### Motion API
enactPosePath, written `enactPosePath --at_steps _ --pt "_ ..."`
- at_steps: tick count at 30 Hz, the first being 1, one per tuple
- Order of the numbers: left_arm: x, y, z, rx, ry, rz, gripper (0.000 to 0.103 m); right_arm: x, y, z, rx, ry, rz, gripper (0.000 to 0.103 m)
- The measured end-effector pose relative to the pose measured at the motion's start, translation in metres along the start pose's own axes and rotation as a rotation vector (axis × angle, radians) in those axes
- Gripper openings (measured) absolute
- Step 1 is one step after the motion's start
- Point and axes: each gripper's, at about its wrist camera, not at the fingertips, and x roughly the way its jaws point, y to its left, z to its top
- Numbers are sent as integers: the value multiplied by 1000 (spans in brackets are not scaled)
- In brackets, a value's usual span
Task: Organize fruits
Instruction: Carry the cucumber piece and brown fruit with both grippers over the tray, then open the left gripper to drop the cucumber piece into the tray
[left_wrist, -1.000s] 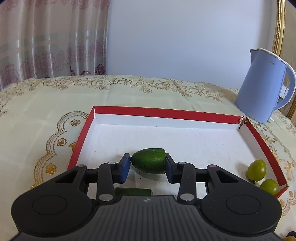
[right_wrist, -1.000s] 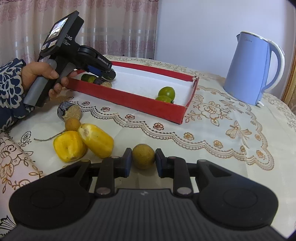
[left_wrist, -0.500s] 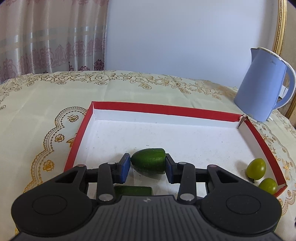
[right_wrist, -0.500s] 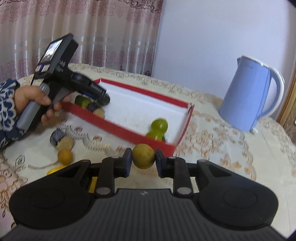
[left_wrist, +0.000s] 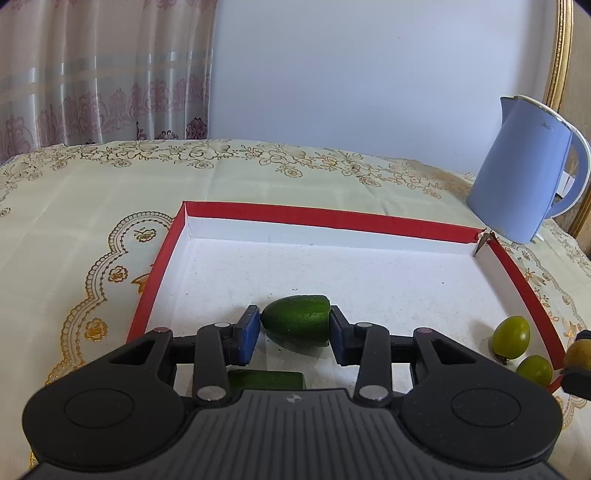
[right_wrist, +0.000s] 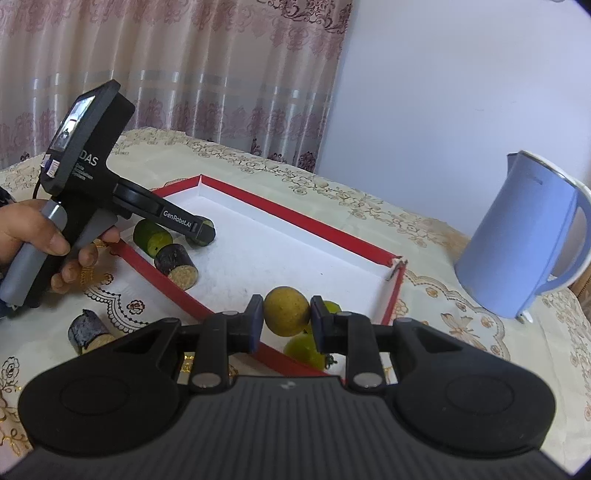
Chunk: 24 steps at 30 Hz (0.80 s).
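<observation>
in the left wrist view our left gripper (left_wrist: 294, 329) pinches a green cucumber end piece (left_wrist: 297, 324), long axis across the fingers, low over the red tray (left_wrist: 158, 273) floor.

in the right wrist view our right gripper (right_wrist: 287, 322) clamps a round brown fruit (right_wrist: 286, 311) just above the tray's near wall, green fruits (right_wrist: 301, 350) directly beneath.

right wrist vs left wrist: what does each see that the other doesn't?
Right wrist only: the person's hand on the left gripper's handle, a dark cut piece in the red tray, another dark piece on the tablecloth.

Left wrist only: the left gripper around a green cut fruit, seen front-on.

Both: tray, blue kettle, right gripper holding a brown round fruit.
</observation>
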Motion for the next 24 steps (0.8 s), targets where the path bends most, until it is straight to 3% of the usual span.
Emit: enactPosePath --at_steps 24 --pt "1 1 0 -4 2 -8 38 33 3 8 -34 41 15 25"
